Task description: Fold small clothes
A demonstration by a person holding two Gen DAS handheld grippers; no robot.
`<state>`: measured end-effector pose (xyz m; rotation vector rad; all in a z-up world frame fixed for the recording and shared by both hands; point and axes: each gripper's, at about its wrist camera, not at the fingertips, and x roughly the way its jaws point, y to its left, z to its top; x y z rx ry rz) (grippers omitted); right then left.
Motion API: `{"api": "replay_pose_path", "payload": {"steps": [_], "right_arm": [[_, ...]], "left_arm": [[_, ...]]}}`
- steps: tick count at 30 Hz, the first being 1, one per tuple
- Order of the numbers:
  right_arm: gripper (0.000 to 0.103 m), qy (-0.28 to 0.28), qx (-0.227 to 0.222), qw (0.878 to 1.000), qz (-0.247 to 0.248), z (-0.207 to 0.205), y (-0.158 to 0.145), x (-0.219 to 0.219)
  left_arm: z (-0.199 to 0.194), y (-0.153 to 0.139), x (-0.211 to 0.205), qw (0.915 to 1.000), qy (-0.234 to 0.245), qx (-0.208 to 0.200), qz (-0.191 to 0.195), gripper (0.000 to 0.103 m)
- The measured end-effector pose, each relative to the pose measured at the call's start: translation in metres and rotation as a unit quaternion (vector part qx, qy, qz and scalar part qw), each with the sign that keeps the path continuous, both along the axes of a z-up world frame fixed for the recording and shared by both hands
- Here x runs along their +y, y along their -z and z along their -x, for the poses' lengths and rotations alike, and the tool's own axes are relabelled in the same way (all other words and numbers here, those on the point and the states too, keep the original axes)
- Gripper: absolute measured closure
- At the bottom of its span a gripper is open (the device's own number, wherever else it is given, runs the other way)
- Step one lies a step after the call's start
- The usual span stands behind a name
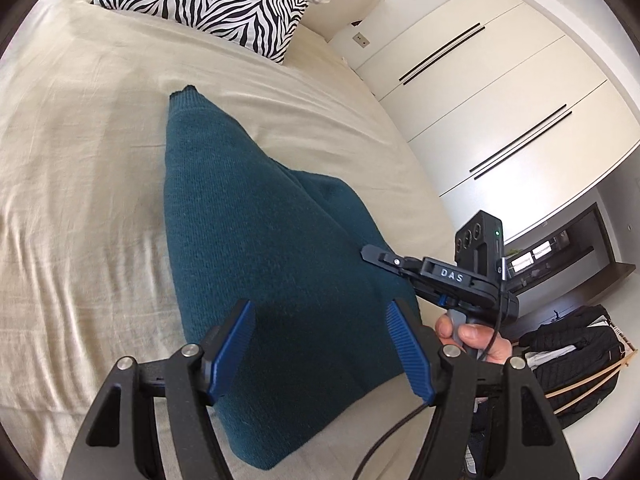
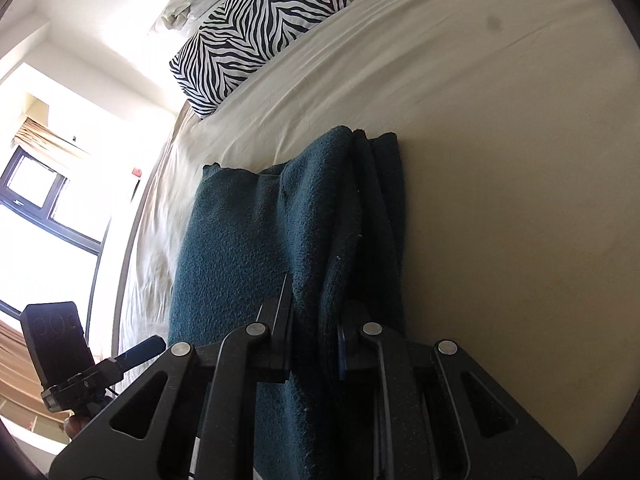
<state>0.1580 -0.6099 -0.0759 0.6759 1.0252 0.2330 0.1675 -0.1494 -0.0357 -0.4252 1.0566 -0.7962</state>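
Bed [image 1: 80,160] w/ teal sweater [image 1: 248,240] (right gripper [image 2: 314,344] clamped).

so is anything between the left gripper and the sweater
Nothing visible. The left gripper hangs open right over the teal sweater on the bed, while the right gripper is shut on a bunched fold.

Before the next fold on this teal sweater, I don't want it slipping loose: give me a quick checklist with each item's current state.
1. Right gripper clamped on the teal sweater: ok, fabric bunched between its fingers.
2. Left gripper ready: ok, open above the sweater, gripping nothing.
3. Sweater supported on the bed: ok.
4. Zebra pillow apart from the sweater: ok.
5. Layers aligned at the pinched edge: cannot tell.
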Motion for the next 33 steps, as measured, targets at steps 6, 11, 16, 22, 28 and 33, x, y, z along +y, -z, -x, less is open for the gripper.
{"api": "replay_pose_path", "payload": {"steps": [6,11,16,22,28,33], "right_arm": [[0.089,0.01,0.004,1.0,-0.003,0.004,0.002,-0.013],[0.089,0.015,0.012,1.0,-0.014,0.01,0.01,-0.022],[0.089,0.021,0.009,0.999,-0.045,0.023,0.033,-0.029],[0.081,0.033,-0.012,0.994,-0.102,0.014,0.027,-0.044],[0.048,0.044,-0.01,0.98,-0.195,-0.031,0.041,-0.053],[0.048,0.063,-0.016,0.977,-0.201,-0.067,0.042,-0.055]], "left_arm": [[-0.008,0.003,-0.011,0.9999,0.003,-0.005,-0.016,0.032],[-0.011,0.005,-0.018,0.9995,0.006,-0.013,-0.027,0.032],[-0.021,0.005,-0.026,0.9987,0.001,-0.024,-0.045,0.032],[-0.049,0.007,-0.046,0.9953,-0.006,-0.046,-0.086,0.032],[-0.059,0.024,-0.058,0.9934,-0.006,-0.036,-0.109,0.033],[-0.061,0.028,-0.06,0.9933,-0.004,-0.039,-0.108,0.033]]}}
